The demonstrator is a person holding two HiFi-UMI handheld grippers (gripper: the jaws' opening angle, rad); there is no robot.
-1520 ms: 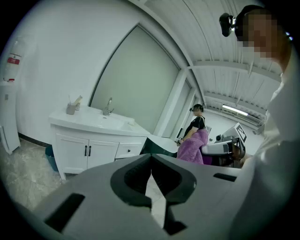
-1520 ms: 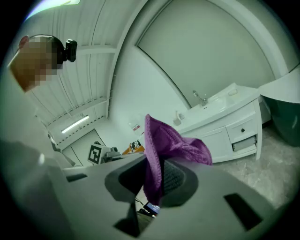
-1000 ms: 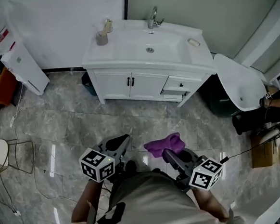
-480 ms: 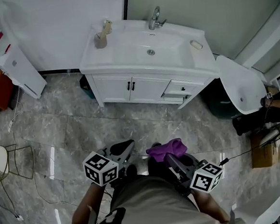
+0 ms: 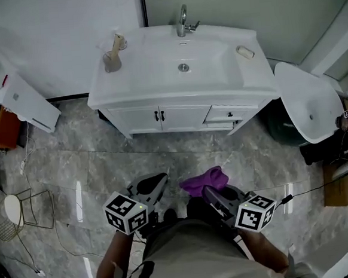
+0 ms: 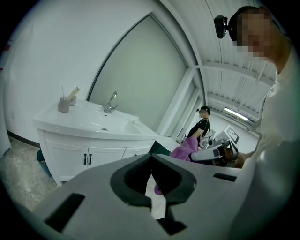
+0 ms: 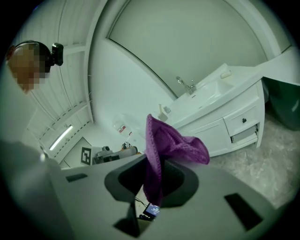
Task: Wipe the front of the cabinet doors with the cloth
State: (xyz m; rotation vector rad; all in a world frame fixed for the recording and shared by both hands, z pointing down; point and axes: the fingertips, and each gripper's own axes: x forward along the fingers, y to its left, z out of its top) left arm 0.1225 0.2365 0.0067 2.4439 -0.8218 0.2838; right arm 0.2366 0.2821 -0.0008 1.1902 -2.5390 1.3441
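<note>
The white vanity's two cabinet doors [image 5: 159,117] with dark handles face me across the marble floor; they also show in the left gripper view [image 6: 86,160] and the right gripper view [image 7: 213,135]. A purple cloth [image 5: 205,179] hangs bunched from my right gripper [image 5: 207,190], which is shut on it low in the head view, well short of the doors. In the right gripper view the cloth [image 7: 161,145] stands up out of the jaws of the right gripper [image 7: 153,164]. My left gripper [image 5: 158,180] sits beside it, shut and holding nothing [image 6: 151,160].
On the vanity top are a faucet [image 5: 181,21], a cup with brushes [image 5: 112,60] and a soap [image 5: 245,52]. A loose white basin [image 5: 307,105] and a dark bin [image 5: 281,127] stand right of the vanity. A wire stool [image 5: 18,210] and a white appliance [image 5: 26,103] are at the left.
The head view has swung, so the vanity now faces me more squarely. Both grippers keep nearly the same pose, the cloth still in the right one.
</note>
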